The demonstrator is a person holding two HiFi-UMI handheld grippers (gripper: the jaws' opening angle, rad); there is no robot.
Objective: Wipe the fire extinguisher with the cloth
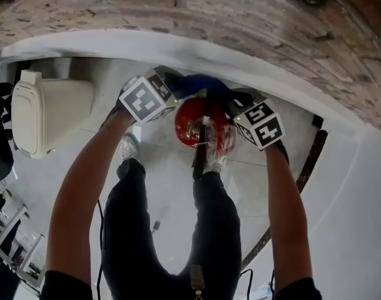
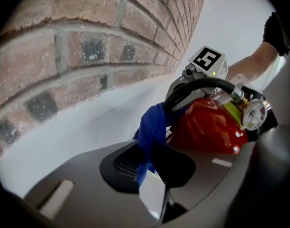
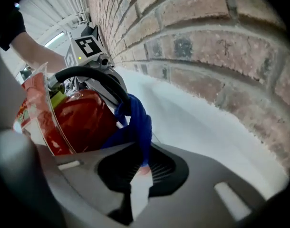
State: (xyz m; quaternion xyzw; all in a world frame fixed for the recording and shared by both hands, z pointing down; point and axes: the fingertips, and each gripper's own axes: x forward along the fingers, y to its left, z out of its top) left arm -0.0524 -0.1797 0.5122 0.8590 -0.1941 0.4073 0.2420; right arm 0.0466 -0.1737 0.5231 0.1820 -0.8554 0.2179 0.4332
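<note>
Left tongs [image 1: 177, 86] and right tongs [image 1: 232, 102] are both clenched on one blue cloth [image 1: 206, 85]. In the head view, the red fire extinguisher [image 1: 189, 130] stands on the white floor [image 1: 172, 220], at 12 o'clock from the person's legs. The left tongs are at its 10 o'clock and the right tongs are at its 2 o'clock. The cloth runs between them on the 12 o'clock side of the extinguisher's top, next to the brick wall [image 1: 178, 8]. A black hose [image 1: 198, 158] points to 6 o'clock. A cream bin [image 1: 50, 114] sits at 9 o'clock.

In the left gripper view, the left tongs [image 2: 152, 175] pinch the cloth [image 2: 152, 125]. It goes up to the hose [image 2: 202, 85] at 9 o'clock of the fire extinguisher [image 2: 207, 129]. A round gauge [image 2: 254, 114] is at 3 o'clock.

In the right gripper view, the right tongs [image 3: 138, 175] pinch the cloth [image 3: 135, 122]. It touches the hose [image 3: 88, 75] at 3 o'clock of the fire extinguisher [image 3: 83, 120]. A clear plastic tag [image 3: 35, 113] hangs at 9 o'clock.
</note>
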